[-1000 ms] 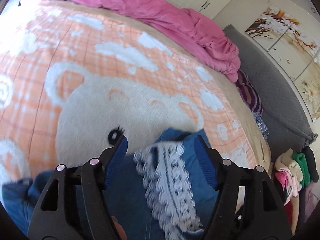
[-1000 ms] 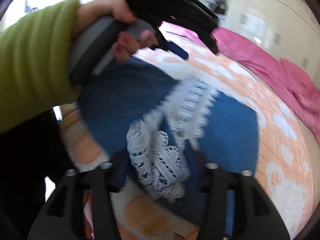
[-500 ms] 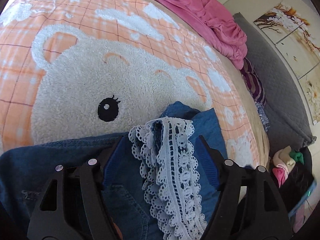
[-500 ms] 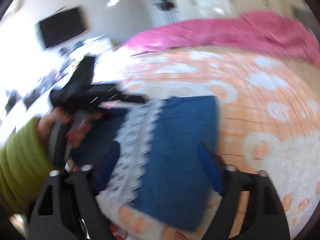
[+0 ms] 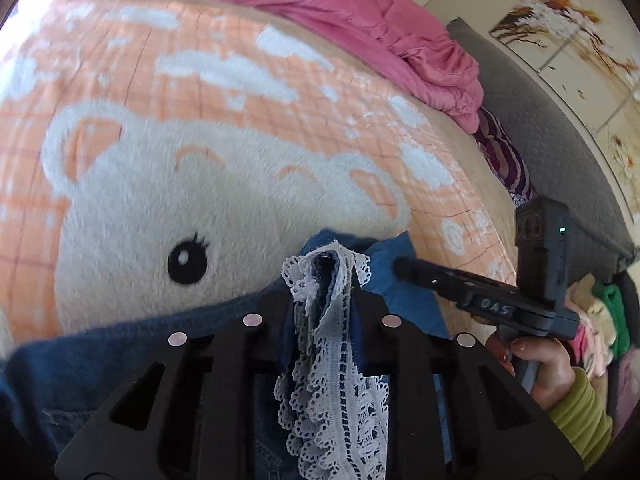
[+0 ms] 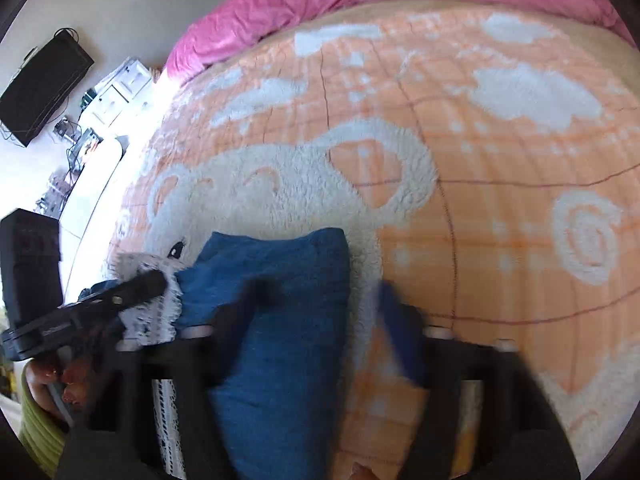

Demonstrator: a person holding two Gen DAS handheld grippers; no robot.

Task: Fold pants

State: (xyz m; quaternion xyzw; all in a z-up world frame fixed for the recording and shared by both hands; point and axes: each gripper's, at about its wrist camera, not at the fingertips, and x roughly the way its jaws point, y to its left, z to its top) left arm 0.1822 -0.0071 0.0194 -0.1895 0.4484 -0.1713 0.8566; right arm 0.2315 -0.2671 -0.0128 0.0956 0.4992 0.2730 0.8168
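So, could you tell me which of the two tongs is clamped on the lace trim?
The left tongs: they pinch the white lace trim, while the right tongs straddle plain blue denim.

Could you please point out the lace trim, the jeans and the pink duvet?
lace trim [image 5: 336, 392]: left wrist view, middle of the strip.
jeans [image 6: 280, 280]: right wrist view, folded denim panel.
pink duvet [image 5: 360, 20]: left wrist view, crumpled middle.
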